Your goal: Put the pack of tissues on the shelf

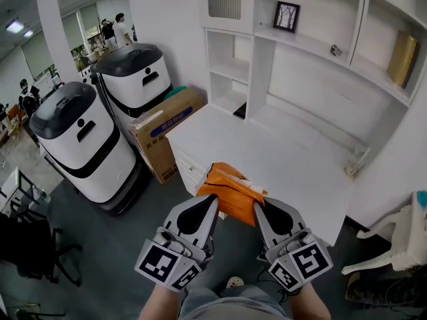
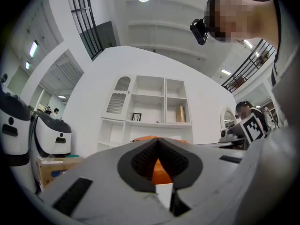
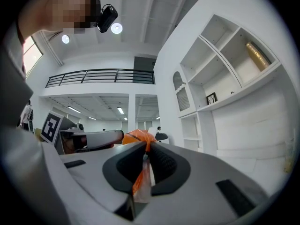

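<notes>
The left gripper [image 1: 212, 204] and the right gripper [image 1: 257, 209] are each clenched on an end of the orange pack of tissues [image 1: 230, 192], holding it above the white desk's [image 1: 280, 159] near edge.

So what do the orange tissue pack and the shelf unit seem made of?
Tissue pack: thin plastic film, slightly glossy, with a crinkled translucent edge pinched in the right tongs. Shelf unit: probably painted wood or laminate, matte white, in flat sharp-edged panels.
</notes>
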Tool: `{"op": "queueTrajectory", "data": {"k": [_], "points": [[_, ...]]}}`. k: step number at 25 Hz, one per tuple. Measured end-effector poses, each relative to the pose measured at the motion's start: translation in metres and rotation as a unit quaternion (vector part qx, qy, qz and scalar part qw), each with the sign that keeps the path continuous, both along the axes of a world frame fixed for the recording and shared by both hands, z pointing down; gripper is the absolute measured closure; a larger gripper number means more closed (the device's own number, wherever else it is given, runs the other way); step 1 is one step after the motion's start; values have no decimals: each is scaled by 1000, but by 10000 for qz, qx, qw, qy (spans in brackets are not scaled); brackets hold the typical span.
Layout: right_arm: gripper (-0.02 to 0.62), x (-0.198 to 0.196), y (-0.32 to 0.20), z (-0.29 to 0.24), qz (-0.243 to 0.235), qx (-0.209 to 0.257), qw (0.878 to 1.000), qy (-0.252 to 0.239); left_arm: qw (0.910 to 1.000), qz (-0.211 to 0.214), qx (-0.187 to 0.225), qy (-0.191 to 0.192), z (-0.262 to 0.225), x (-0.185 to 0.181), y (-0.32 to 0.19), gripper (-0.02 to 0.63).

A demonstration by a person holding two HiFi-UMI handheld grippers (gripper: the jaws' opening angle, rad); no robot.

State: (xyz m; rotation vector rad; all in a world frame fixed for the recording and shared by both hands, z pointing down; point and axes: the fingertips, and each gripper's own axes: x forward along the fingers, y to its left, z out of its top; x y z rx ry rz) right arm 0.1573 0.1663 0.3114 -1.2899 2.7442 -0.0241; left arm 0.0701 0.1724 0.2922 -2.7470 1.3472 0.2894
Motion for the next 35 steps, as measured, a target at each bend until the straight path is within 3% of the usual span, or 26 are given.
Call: {"op": "queueTrajectory", "data": {"k": [15,35], "points": [[569,-5,-40,8,-31,-115,9999,-33,9999,-28,-86,-80,8,-1,-36,566],[569,-66,-127,-2,635,-155,9978,-72,9982,572,-118,-108,-2,-63,-137,566]]}}
